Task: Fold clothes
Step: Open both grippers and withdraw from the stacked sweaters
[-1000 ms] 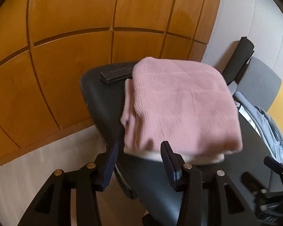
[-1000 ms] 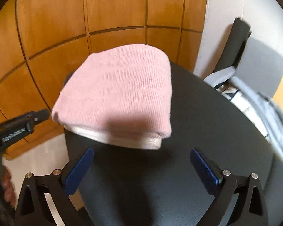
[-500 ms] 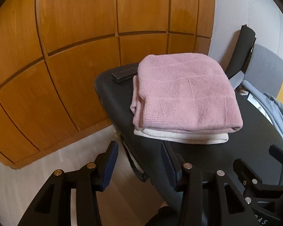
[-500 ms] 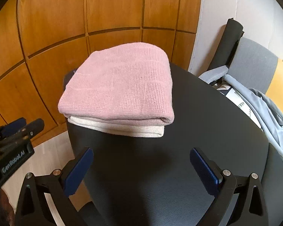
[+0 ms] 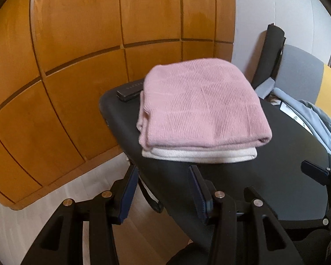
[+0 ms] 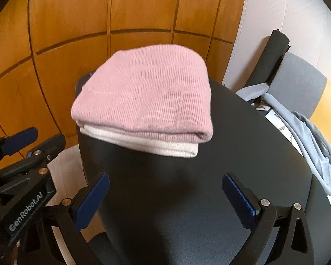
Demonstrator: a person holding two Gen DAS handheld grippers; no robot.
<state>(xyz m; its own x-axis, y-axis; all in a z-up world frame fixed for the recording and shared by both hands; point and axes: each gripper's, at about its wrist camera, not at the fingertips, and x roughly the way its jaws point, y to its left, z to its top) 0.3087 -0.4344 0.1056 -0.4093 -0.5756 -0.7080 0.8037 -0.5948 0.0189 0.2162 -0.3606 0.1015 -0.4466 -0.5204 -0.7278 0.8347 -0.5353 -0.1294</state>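
A pink knitted garment (image 5: 200, 108) lies folded into a neat block on top of a cream folded garment (image 5: 198, 155), the two stacked on the black table (image 5: 275, 176) toward its far left edge, at about 12 o'clock from both claws. Judging by how they lie, these two pieces are done: edges squared, nothing trailing. The left gripper (image 5: 163, 190) hangs at about 6 o'clock of the stack with its jaws partly apart and nothing between them, its pads over the table's near edge and clear of the cloth. The right gripper (image 6: 165, 196) stands wide and empty above bare tabletop, also short of the stack. A dark flat case (image 5: 130, 90) sits just behind the stack at roughly 10 o'clock. Off at 3 o'clock, a pale blue garment (image 6: 309, 132) lies rumpled over the grey chair (image 6: 298, 88) and the table's rim; it looks unfolded, so that is likely what is left to do
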